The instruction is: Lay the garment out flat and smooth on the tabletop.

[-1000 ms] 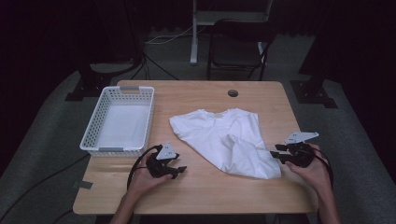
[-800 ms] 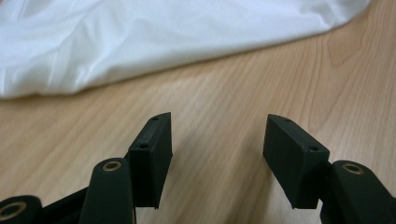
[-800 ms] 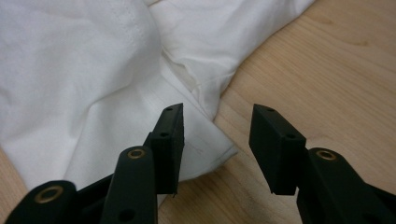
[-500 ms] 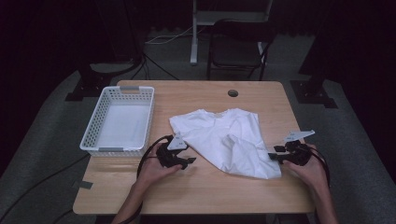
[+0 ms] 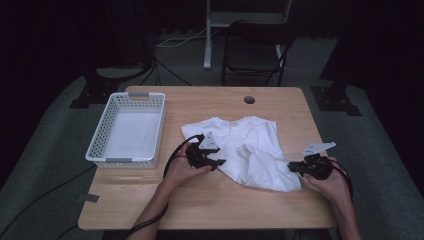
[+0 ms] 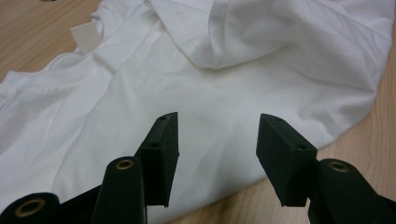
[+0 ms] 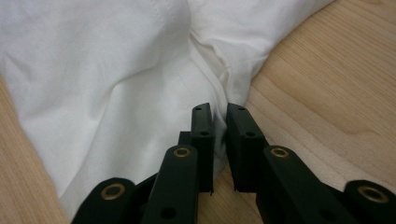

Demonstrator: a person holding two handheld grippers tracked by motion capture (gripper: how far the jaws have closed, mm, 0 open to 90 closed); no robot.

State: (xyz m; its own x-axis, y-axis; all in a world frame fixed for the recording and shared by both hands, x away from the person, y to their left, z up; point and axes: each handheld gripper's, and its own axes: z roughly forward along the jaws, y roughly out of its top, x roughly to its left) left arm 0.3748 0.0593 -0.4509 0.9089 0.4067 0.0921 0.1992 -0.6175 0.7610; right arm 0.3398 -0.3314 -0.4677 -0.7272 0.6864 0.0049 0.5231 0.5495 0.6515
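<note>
White shirt [image 5: 245,150] is lying crumpled on the wooden bench [image 5: 210,200], just right of the white basket [image 5: 127,129], which we are taking as our landmark. We are holding the left gripper [image 5: 216,161] at the shirt's edge nearest the basket; in the left gripper view its fingers [image 6: 161,149] are standing wide apart over the cloth [image 6: 224,93], having just been closing a little, and they are not pressing on the fabric. We are keeping the right gripper [image 5: 292,167] at the shirt's corner farthest from the basket. In the right gripper view its fingers [image 7: 203,135] have just been closing and are standing narrow, pinching a fold of the shirt's hem [image 7: 224,79] between them, above the bare wood [image 7: 327,93].
</note>
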